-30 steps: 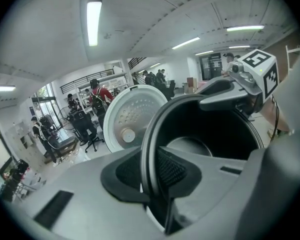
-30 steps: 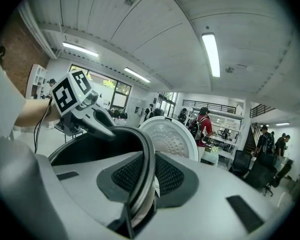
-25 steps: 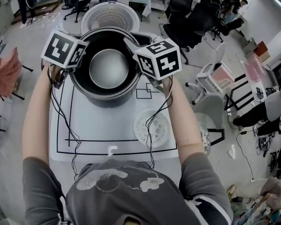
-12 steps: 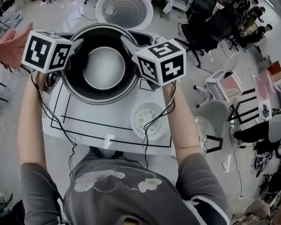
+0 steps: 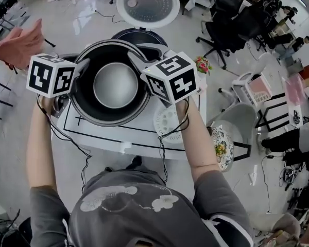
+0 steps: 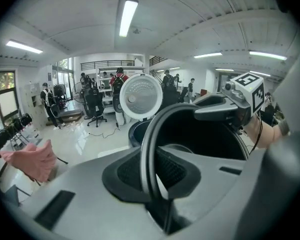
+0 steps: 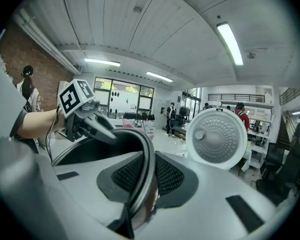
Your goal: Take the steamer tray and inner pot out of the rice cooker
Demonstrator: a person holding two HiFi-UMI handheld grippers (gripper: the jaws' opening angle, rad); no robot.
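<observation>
Head view: inner pot is held clear of the rice cooker, rim clamped by left gripper and right gripper; it should be lowered level beside the steamer tray.

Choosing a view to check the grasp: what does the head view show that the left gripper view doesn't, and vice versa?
Head view only: the steamer tray on the table. Left gripper view only: the left hand-held gripper clamped on the rim of the inner pot. Both: that pot, the right hand-held gripper, the open cooker lid.
</observation>
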